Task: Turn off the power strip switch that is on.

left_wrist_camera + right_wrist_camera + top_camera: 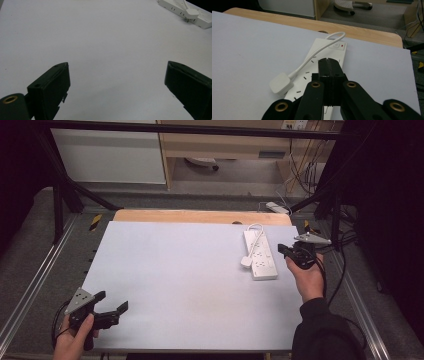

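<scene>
The power strip (261, 254) is a long white block with rows of socket slots along its top and, at its far end, a square switch with a small red mark. A short white cable (312, 56) loops out of that far end and runs back along the strip's left side to a chunky white plug (281, 83), which rests against the strip's near left edge, partly on it.

The strip lies lengthwise, slightly slanted, on a pale grey-white sheet (190, 285) that covers most of a wooden table; a band of bare wood (200, 216) shows just beyond the strip's far end. The right gripper (283, 251) sits just right of the strip's middle in the high view, its jaws pressed together with nothing between them — in the right gripper view the joined tips hang over the strip's top face, though whether they touch it I cannot tell. The left gripper (112, 301) is well apart from the strip, at the sheet's near left corner, jaws spread wide over bare sheet.

Beyond the strip's far end the floor is grey, with a light wooden cabinet (225, 145), a white panel (107, 155) to its left and a tangle of cables (300, 175) to its right — black frame bars (190, 129) ring the table.
</scene>
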The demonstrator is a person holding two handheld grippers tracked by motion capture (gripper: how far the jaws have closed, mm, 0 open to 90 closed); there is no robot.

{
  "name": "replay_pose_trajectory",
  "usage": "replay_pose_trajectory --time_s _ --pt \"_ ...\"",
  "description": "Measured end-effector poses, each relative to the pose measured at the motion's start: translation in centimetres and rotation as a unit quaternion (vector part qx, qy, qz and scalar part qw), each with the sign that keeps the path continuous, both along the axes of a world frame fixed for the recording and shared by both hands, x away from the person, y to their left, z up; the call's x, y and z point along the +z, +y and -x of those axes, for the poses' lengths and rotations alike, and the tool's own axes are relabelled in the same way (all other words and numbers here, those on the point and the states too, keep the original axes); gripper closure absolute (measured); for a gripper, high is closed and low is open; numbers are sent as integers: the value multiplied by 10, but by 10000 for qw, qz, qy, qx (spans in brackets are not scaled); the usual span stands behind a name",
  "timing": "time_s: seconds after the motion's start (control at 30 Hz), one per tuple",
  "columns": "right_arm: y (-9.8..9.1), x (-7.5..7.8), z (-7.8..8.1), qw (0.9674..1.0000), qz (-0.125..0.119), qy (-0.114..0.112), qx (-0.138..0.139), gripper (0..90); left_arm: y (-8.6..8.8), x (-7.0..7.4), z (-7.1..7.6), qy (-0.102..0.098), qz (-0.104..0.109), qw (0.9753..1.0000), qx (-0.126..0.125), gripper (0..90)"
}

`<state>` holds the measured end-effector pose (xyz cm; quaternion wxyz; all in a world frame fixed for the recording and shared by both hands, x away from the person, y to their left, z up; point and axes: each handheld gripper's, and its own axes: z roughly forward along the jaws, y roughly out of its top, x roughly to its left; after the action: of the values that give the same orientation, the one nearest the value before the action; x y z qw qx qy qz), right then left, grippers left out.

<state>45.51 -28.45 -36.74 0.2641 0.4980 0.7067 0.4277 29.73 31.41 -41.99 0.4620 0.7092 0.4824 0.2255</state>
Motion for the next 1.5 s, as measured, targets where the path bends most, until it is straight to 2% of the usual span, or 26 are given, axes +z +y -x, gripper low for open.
replay_pose_trajectory --time_s 0.3,0.67,0.83,1.1,1.33,1.5 --pt "-5 -4 -11 9997 -155 49 -184 900 0 0 0 -3 8 10000 12 65" --pt "-3 -2 -19 9997 -124 34 -197 900 0 -1 0 7 -17 10000 10 65" --pt "0 -3 -26 9995 -78 -14 -292 900 0 -1 0 20 -26 10000 3 65" --pt "7 -12 -40 9993 -114 48 -350 900 -1 -1 -1 46 -19 10000 9 65" --pt "14 -17 -48 9993 -42 98 -371 900 -1 -2 -1 44 -16 10000 3 65" --pt "17 -18 -50 9991 -160 24 -392 900 -1 -2 -1 58 -46 10000 -20 65"
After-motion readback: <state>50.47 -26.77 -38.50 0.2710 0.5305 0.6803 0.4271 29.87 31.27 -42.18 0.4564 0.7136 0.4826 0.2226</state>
